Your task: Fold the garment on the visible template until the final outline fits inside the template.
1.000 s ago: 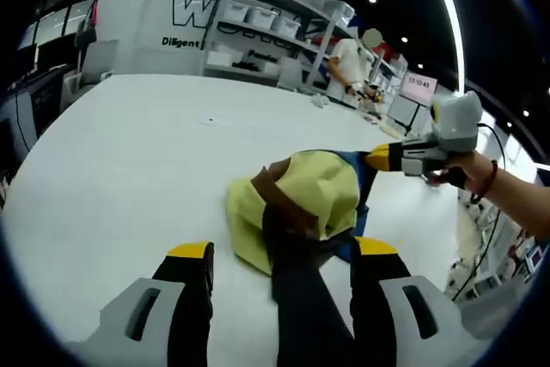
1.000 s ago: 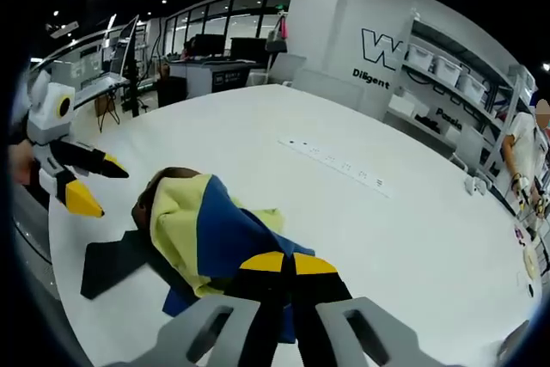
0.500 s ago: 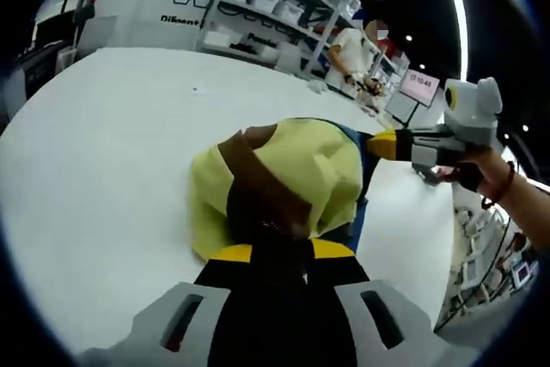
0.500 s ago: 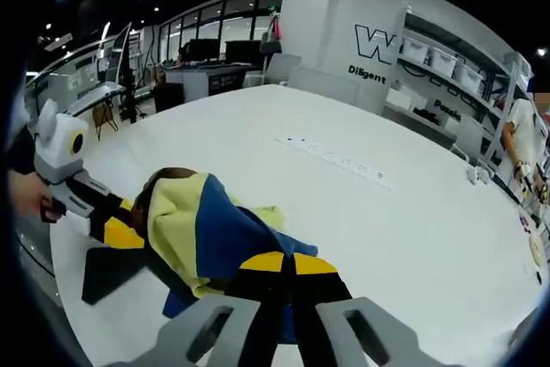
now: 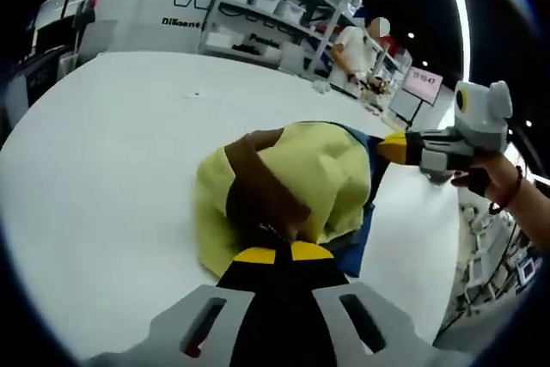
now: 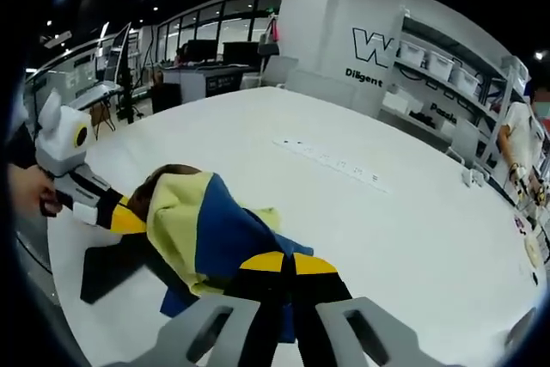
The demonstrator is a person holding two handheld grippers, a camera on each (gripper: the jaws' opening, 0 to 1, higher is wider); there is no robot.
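Centrally on the white table (image 6: 361,212): bunched garment (image 5: 296,174), yellow and blue with a brown band, lying over a black template (image 6: 112,266) near the table edge. Left gripper (image 5: 275,254): yellow tips pressed together, clamped on dark fabric at the garment's near edge. Right gripper (image 6: 282,263): tips likewise together, pinched on the blue part of the garment. Beyond the table: shelving (image 6: 447,83) with bins, a person (image 5: 352,58) standing beside it.
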